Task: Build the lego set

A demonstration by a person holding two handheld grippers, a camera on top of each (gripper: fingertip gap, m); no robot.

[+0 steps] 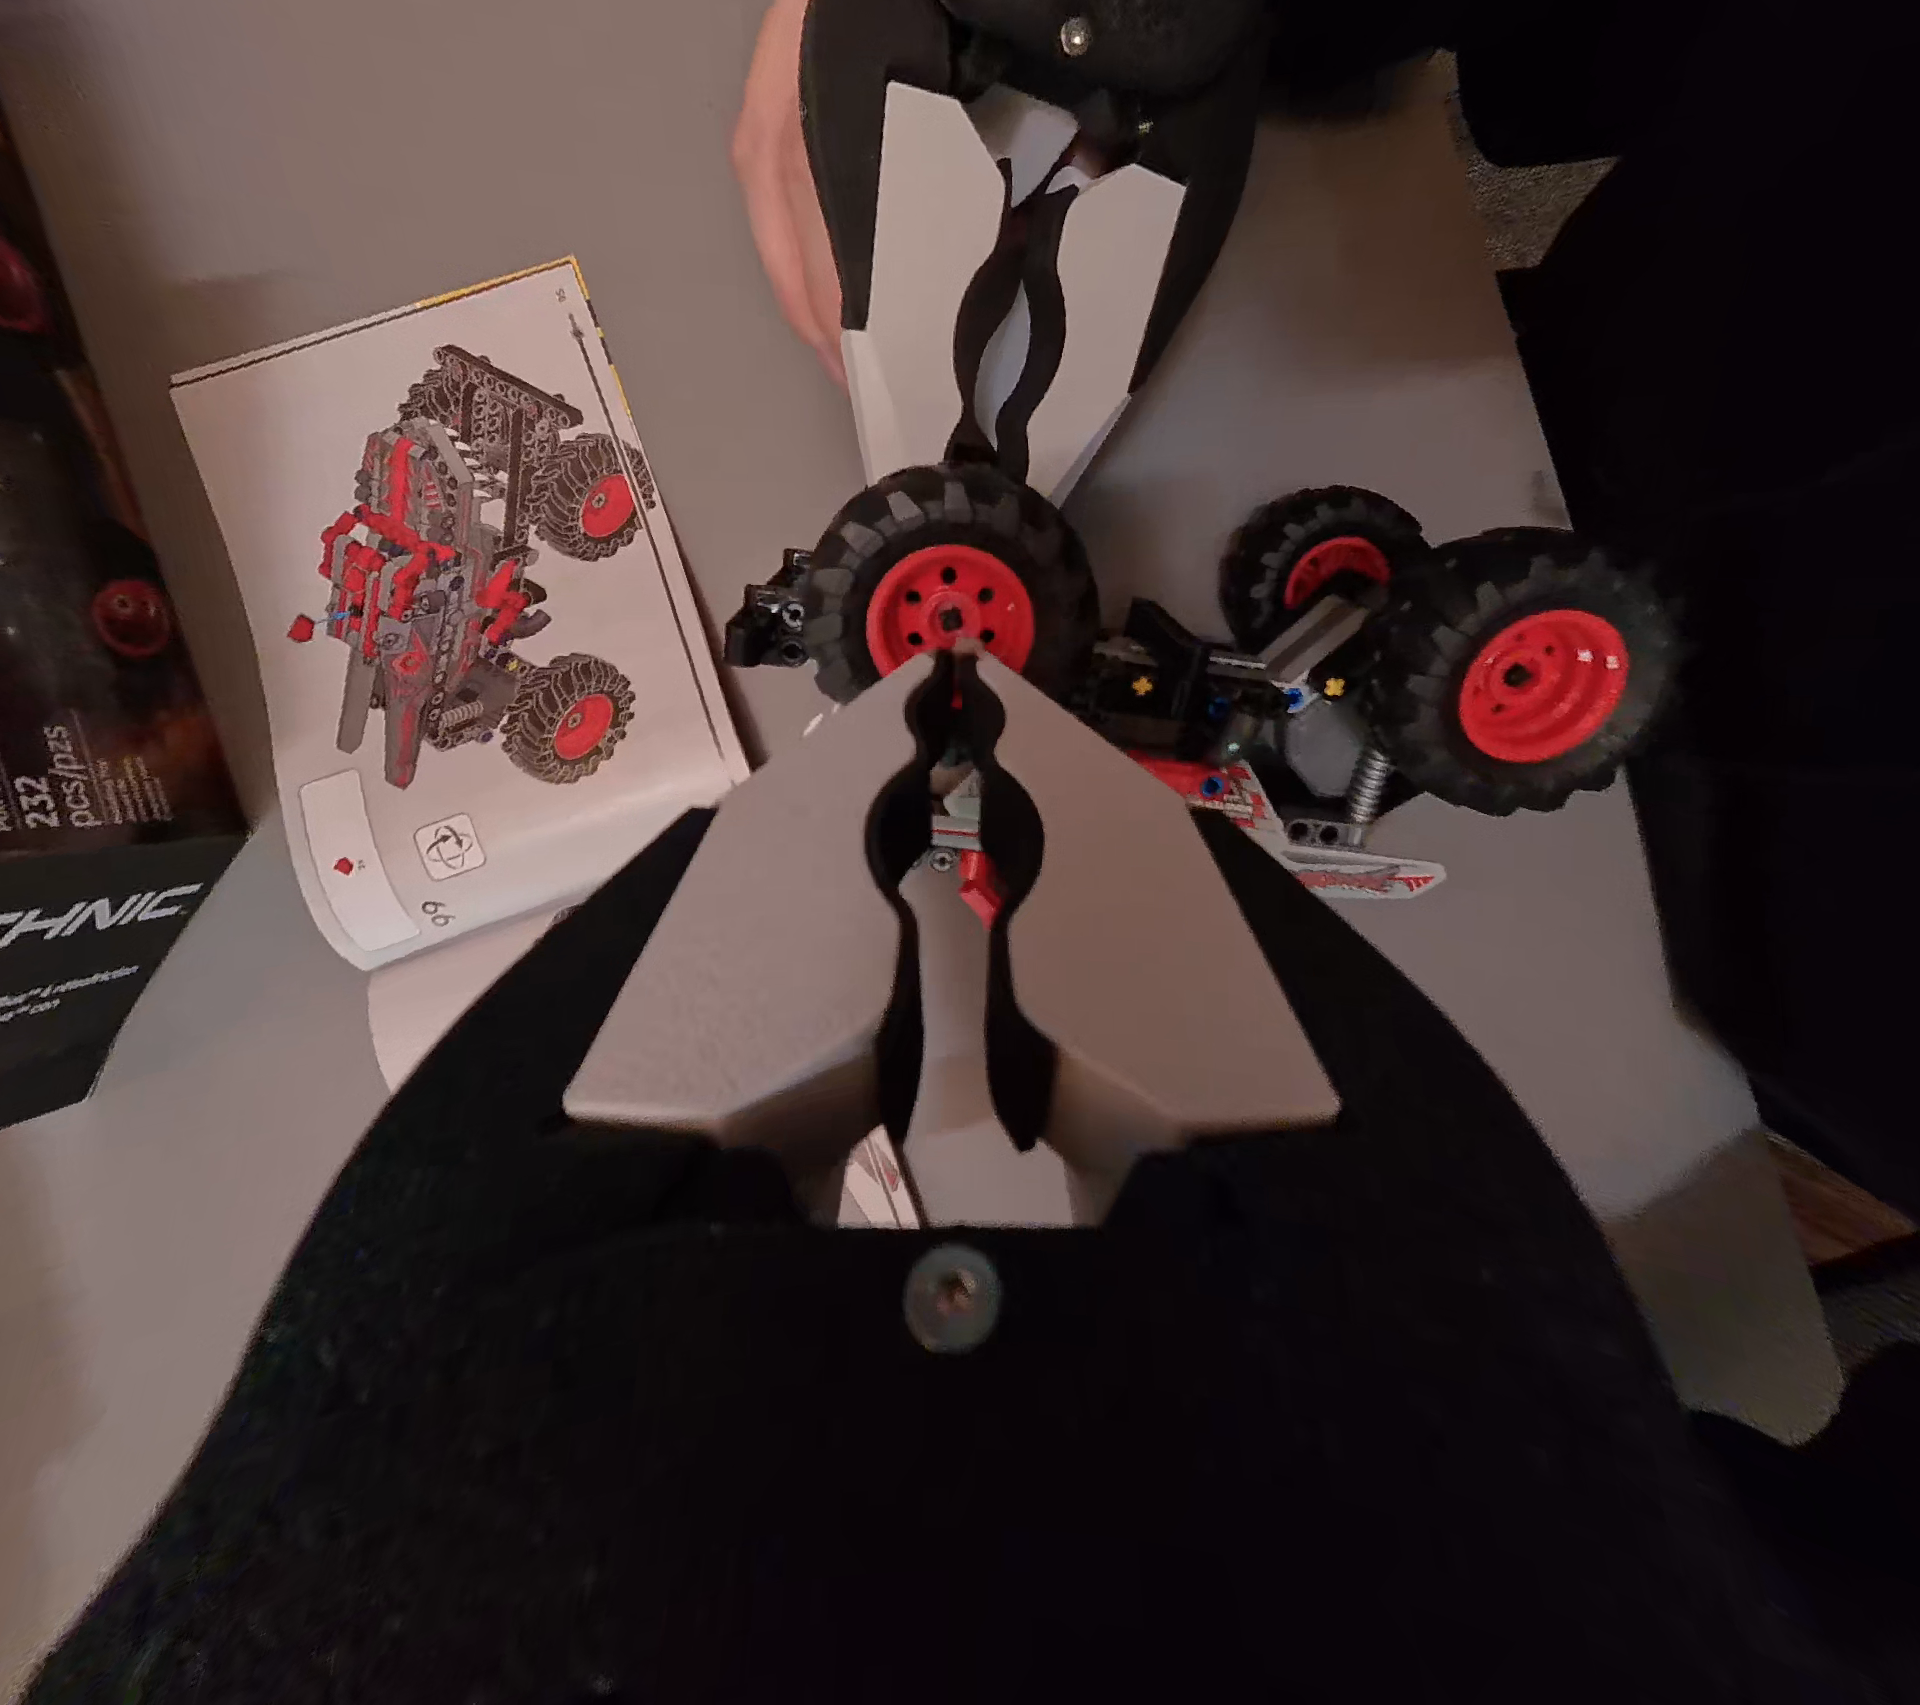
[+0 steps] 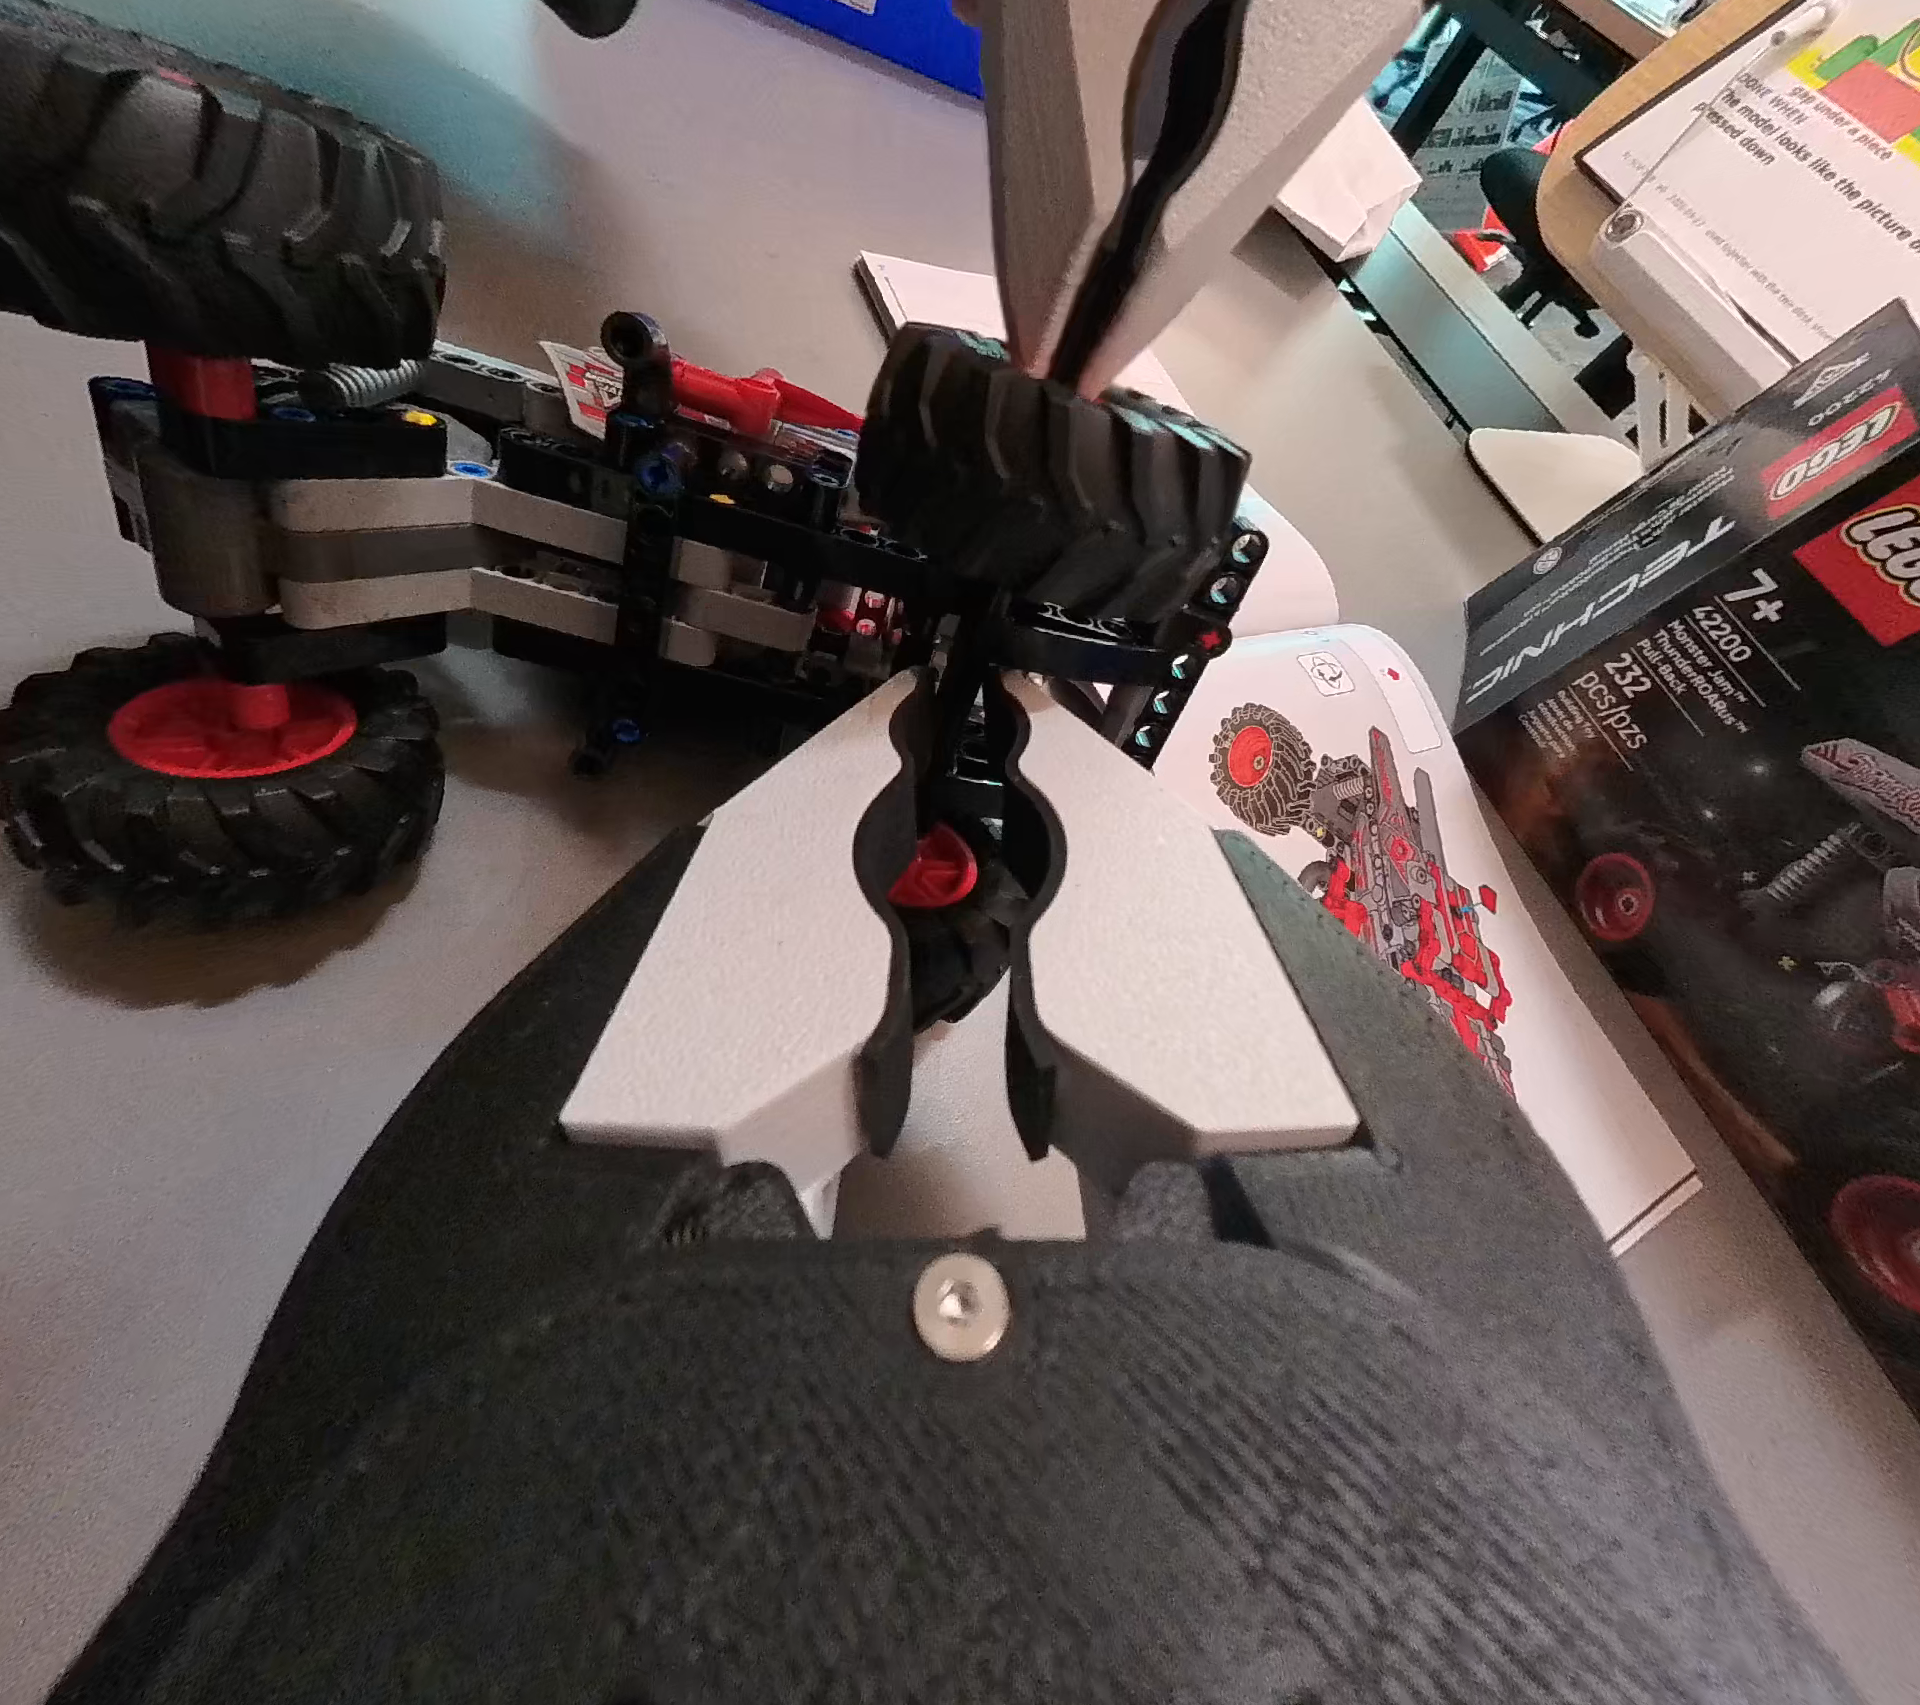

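Lego truck on its side, long axis crosswise, both hand-held grippers clamped on it.

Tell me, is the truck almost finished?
Nearly. The truck lies on its side with wheels on, like the booklet picture. The left gripper and right gripper are both closed at the front wheel. The booklet shows one small red piece to add; I cannot see it.
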